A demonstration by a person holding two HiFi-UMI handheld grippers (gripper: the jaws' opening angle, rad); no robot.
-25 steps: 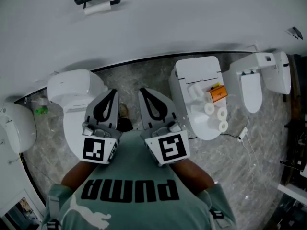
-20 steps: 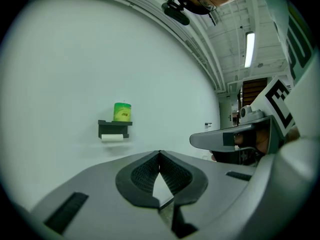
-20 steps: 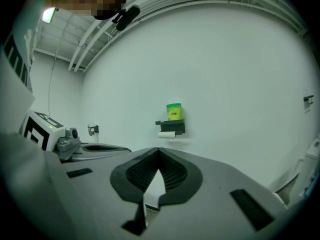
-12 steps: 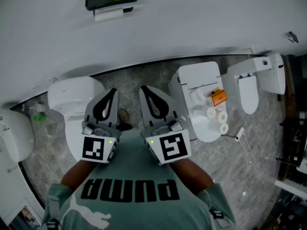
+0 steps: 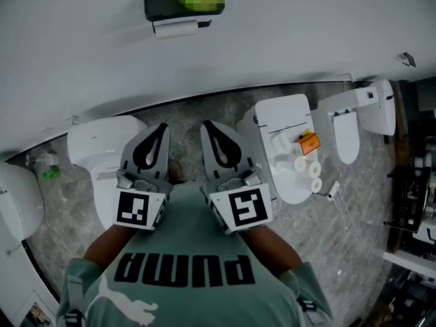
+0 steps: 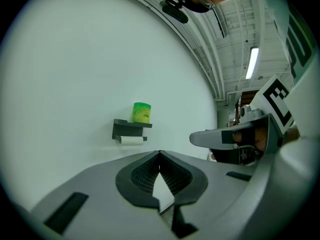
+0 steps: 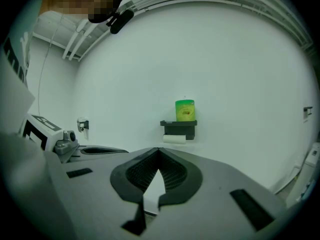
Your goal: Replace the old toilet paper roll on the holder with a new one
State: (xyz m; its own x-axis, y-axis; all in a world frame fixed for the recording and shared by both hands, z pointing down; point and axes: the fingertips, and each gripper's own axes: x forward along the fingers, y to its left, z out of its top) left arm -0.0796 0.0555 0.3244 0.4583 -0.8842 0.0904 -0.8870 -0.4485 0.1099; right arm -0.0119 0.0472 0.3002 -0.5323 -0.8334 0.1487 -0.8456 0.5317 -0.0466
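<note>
Old roll point(image 5: 178, 27) is on the holder point(image 5: 176, 5), a black shelf bracket on the white wall, top of the head view. The roll hangs right under the shelf and looks thin. A green can point(image 7: 185, 109) stands on top of the shelf.

Both your tongs are well apart from the holder and point at the wall. In each gripper view the holder sits above the jaw tips, left of centre for the left one, slightly right for the right one.

Left gripper point(image 5: 162, 127): jaws together at the tips, nothing between them. Right gripper point(image 5: 204, 125): same, closed and empty. They sit side by side, near each other but not touching.

Spare rolls point(image 5: 308, 172): three white ones on the closed lid of the toilet point(image 5: 272, 111) just right of your right gripper, next to a small orange box point(image 5: 309, 142). A second toilet point(image 5: 102, 136) is under your left gripper, and a third point(image 5: 354, 118) is further right. Floor is grey stone point(image 5: 197, 111).
</note>
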